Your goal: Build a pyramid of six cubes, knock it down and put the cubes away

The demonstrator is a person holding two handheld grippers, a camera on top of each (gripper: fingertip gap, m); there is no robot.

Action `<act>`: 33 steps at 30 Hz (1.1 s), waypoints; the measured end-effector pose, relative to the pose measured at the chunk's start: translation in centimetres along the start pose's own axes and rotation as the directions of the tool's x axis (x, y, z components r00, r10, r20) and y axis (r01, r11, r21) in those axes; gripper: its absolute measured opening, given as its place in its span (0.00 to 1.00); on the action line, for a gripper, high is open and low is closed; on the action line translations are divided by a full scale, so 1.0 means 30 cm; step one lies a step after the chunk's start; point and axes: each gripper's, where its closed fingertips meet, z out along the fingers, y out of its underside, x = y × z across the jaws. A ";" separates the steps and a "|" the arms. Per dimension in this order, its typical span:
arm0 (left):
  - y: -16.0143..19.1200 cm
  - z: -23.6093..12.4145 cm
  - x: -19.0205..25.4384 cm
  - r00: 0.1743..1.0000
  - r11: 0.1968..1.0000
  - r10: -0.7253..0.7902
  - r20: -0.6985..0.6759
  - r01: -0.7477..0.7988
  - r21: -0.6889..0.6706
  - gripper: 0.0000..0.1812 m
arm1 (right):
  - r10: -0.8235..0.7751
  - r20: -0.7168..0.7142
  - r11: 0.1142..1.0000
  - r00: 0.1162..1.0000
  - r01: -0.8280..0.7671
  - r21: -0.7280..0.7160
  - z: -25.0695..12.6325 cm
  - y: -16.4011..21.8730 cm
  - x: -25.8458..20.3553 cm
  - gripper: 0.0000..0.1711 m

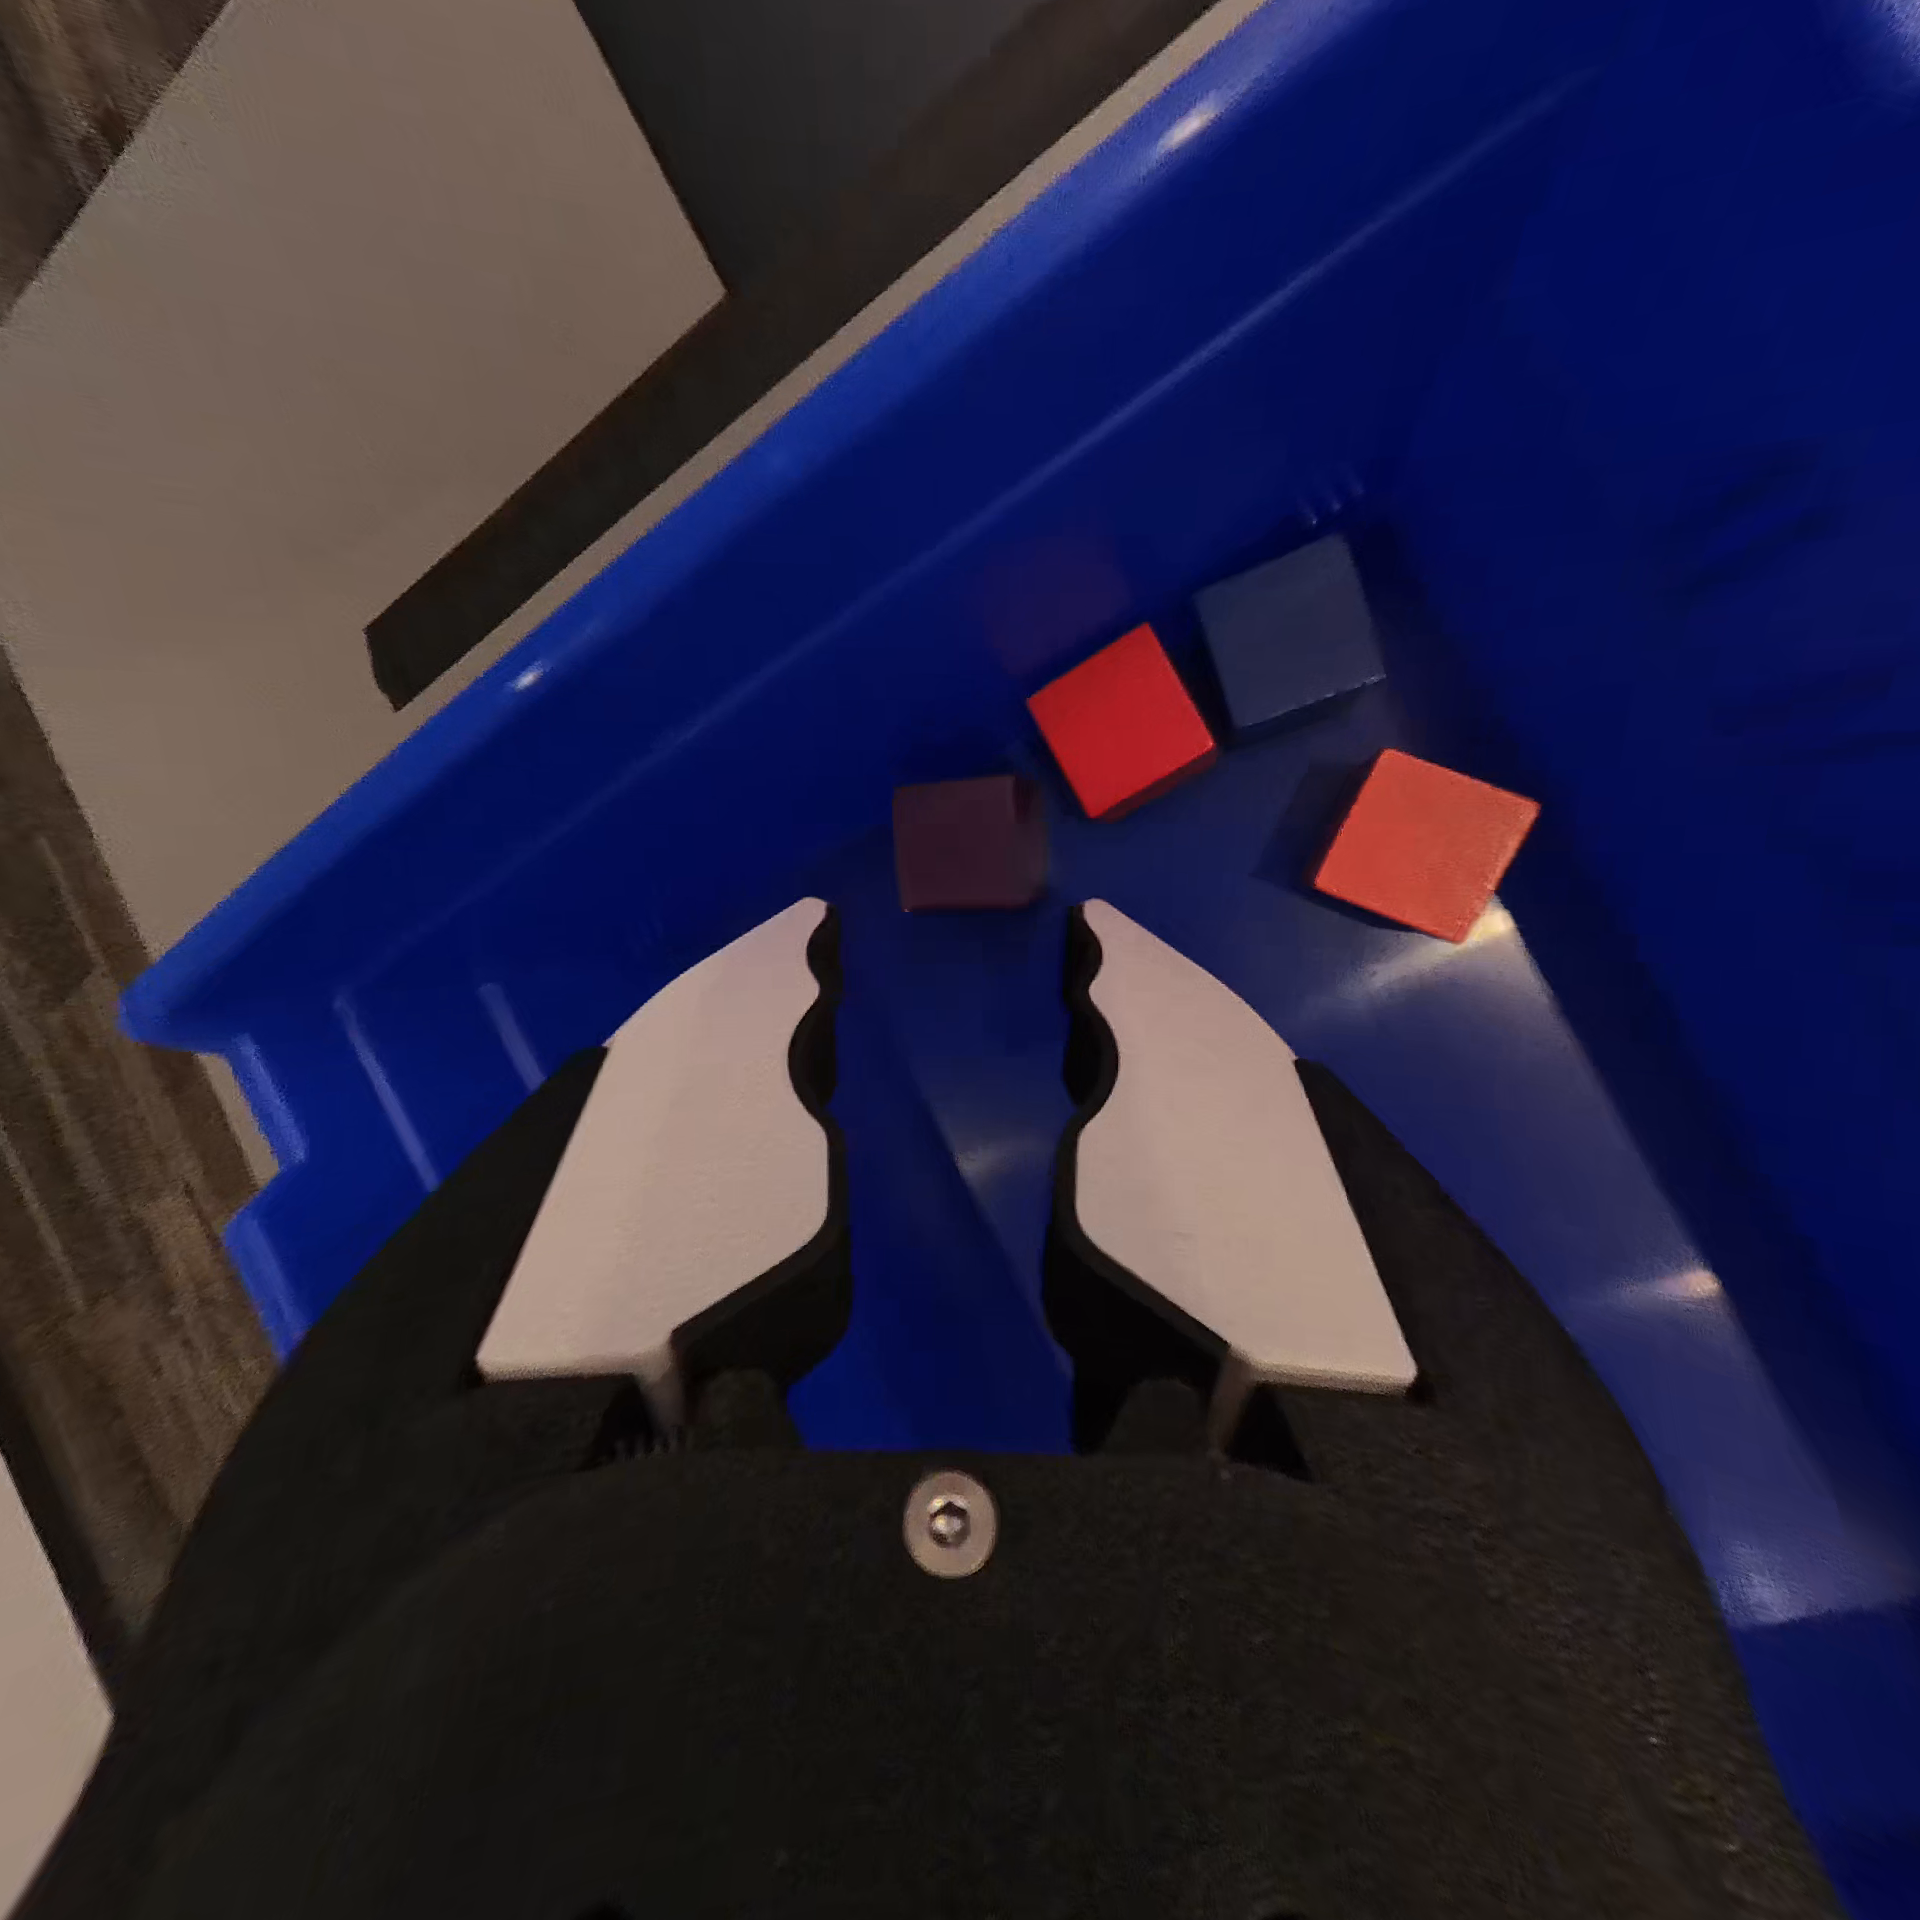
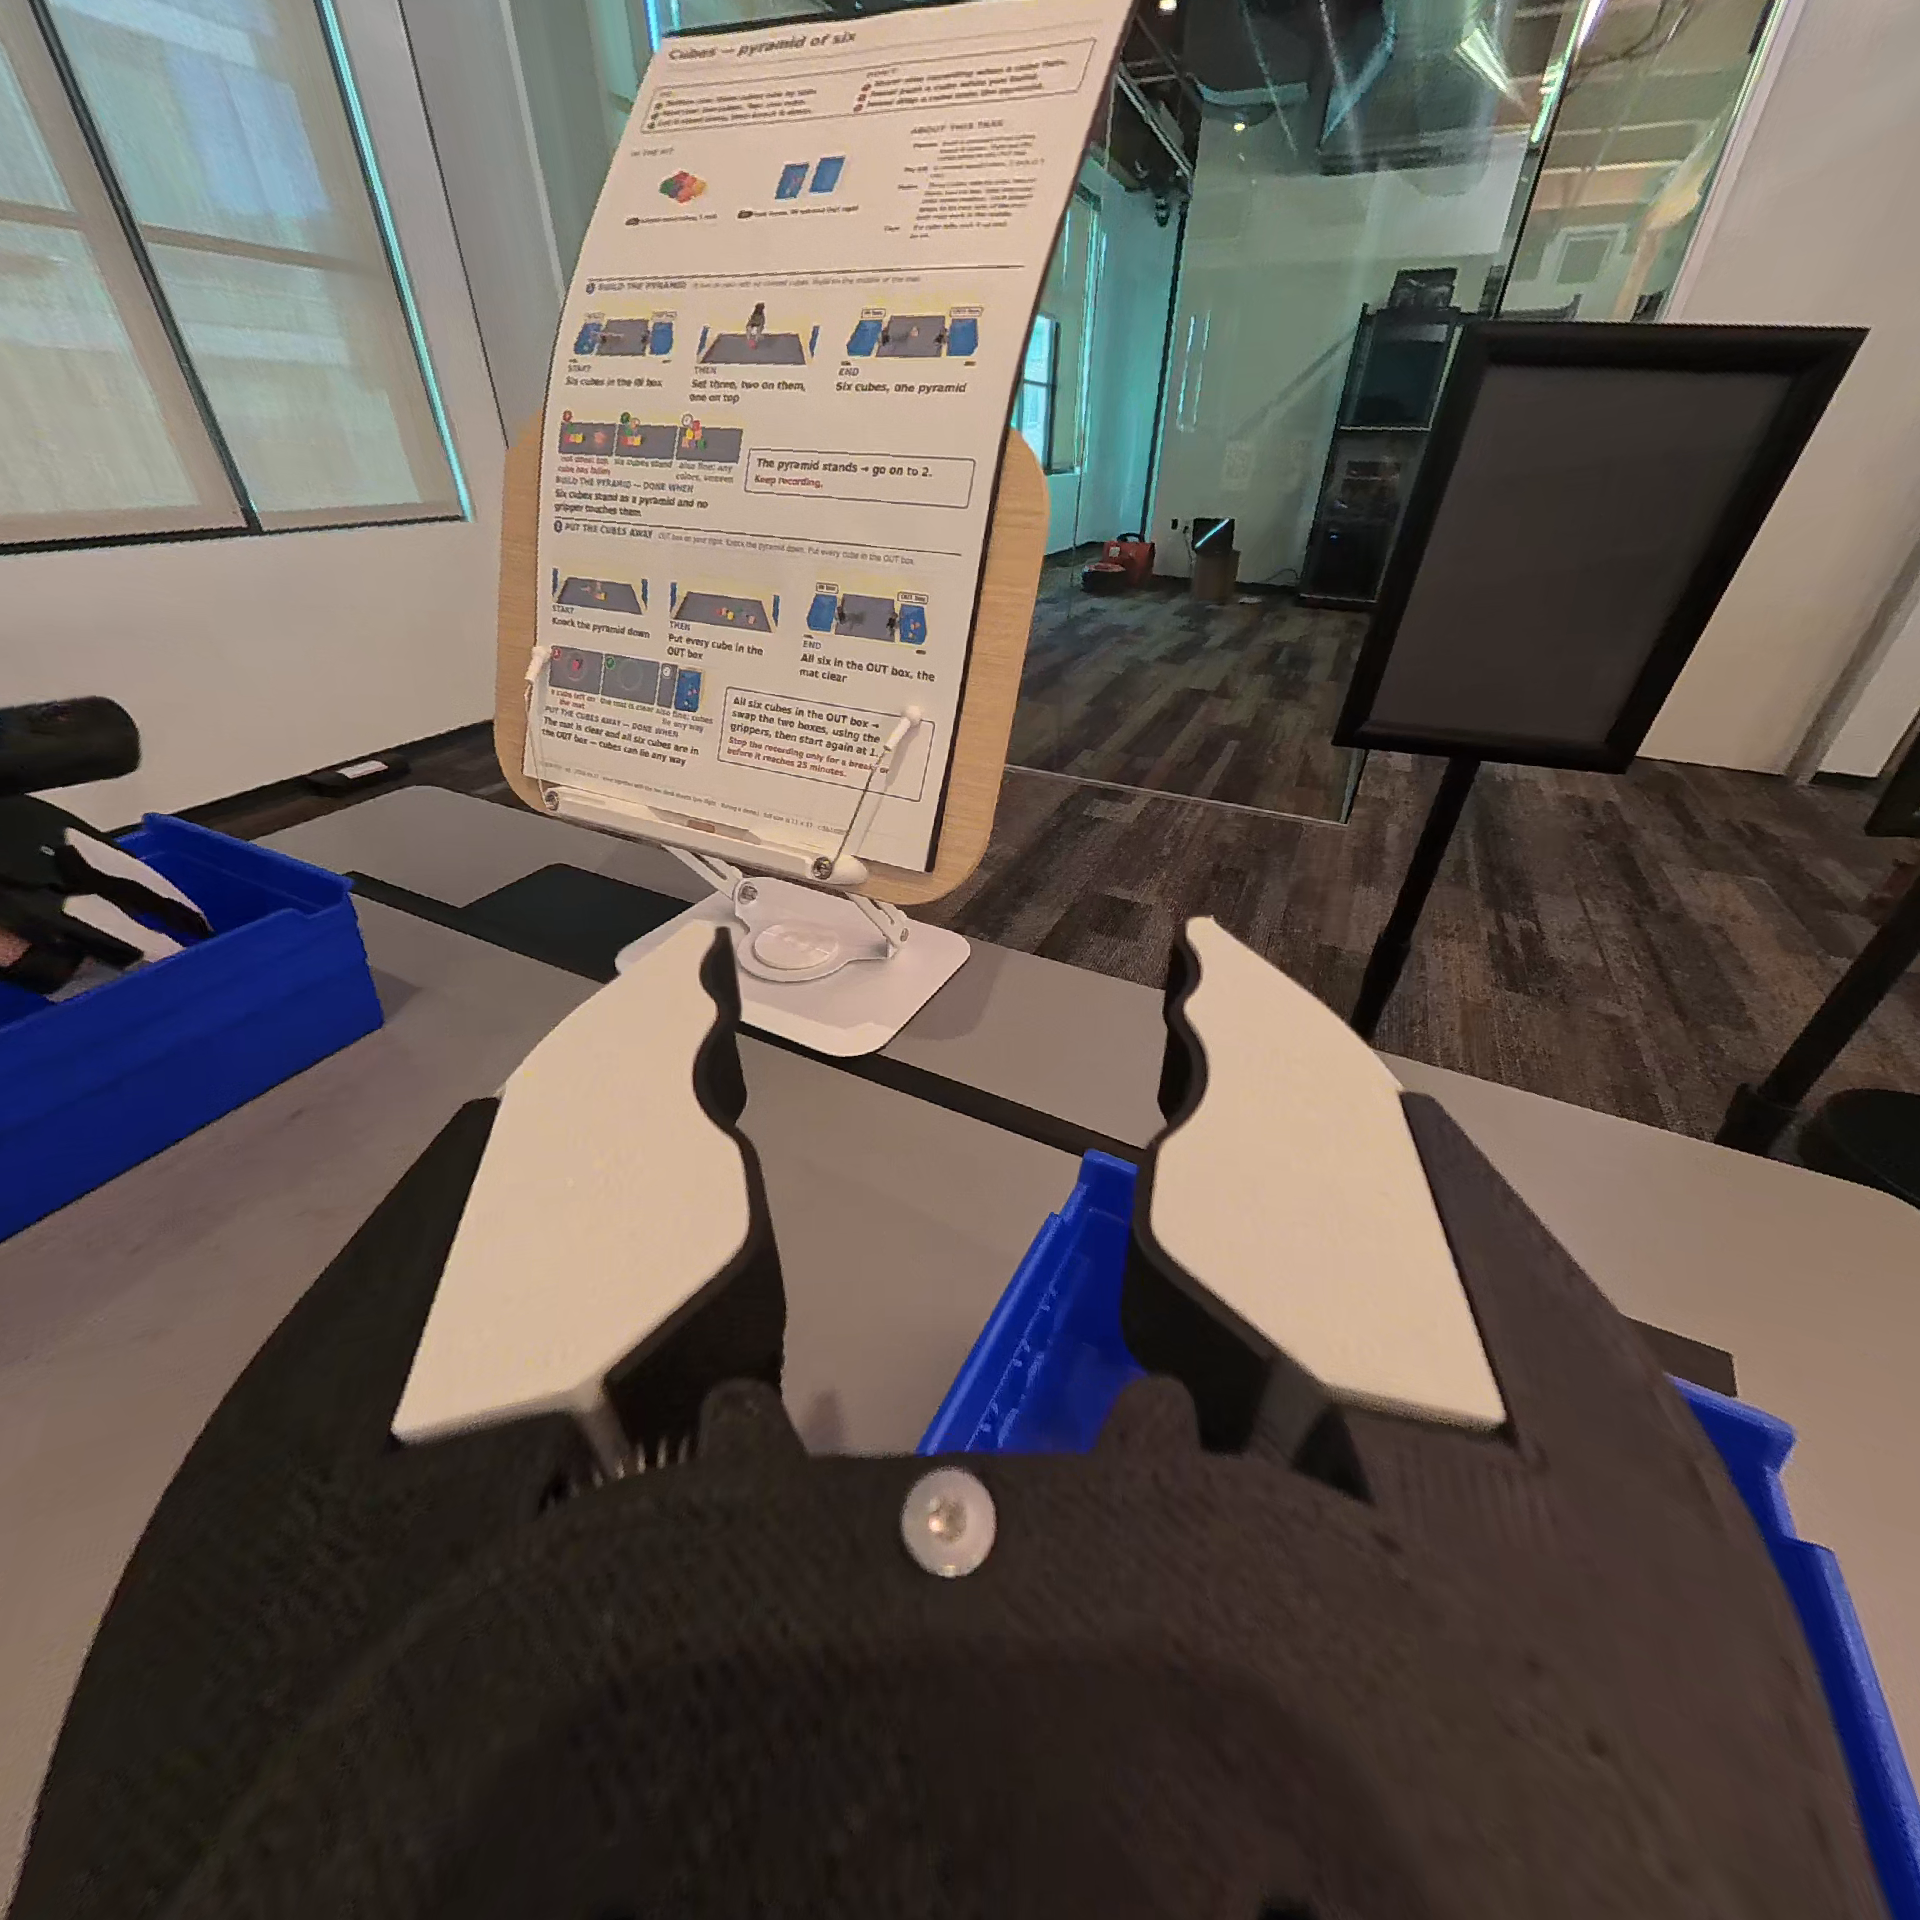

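In the left wrist view my left gripper [image 1: 948, 914] is open and empty, inside a blue box [image 1: 727, 665]. Several cubes lie on the box floor ahead of it: a purple cube [image 1: 966, 844] just beyond the fingertips, a red cube [image 1: 1120, 719], a blue cube [image 1: 1288, 632] and an orange cube [image 1: 1423, 844]. In the right wrist view my right gripper [image 2: 948, 940] is open and empty, held above the grey table [image 2: 312, 1195] over the corner of a second blue box [image 2: 1049, 1320]. The left gripper [image 2: 94, 904] shows far left in the first blue box [image 2: 208, 997].
An instruction sheet on a wooden stand [image 2: 790, 468] with a white base [image 2: 821, 966] stands at the table's back edge. A dark mat [image 2: 561, 904] lies near it. A black framed sign on a pole [image 2: 1590, 551] stands on the floor to the right. The left gripper's tips are roughly 60 cm from the right gripper's. The red cube [image 1: 1120, 719] lies around 4 cm away from my left fingertips.
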 end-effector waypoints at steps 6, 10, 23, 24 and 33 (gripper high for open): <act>-0.016 0.039 0.002 0.996 0.999 -0.037 -0.080 0.039 0.032 0.24 | 0.026 -0.012 1.000 1.000 -0.026 -0.004 0.001 0.015 0.032 0.47; -0.008 0.063 0.000 0.995 0.999 -0.046 -0.086 0.046 0.001 0.24 | 0.020 -0.009 1.000 1.000 -0.020 -0.007 0.005 0.019 0.029 0.46; 0.016 0.095 0.018 0.993 0.998 -0.055 -0.108 0.056 0.007 0.16 | 0.028 -0.007 1.000 1.000 -0.028 0.005 -0.008 0.007 0.033 0.46; 0.018 0.092 0.021 0.992 0.998 -0.063 -0.113 0.064 0.010 0.16 | 0.027 -0.007 1.000 1.000 -0.027 0.004 -0.010 0.006 0.034 0.46; -0.033 -0.167 -0.023 0.998 0.984 -0.035 -0.051 0.043 0.175 0.16 | 0.046 -0.012 0.999 0.999 -0.046 0.022 -0.019 -0.004 0.051 0.46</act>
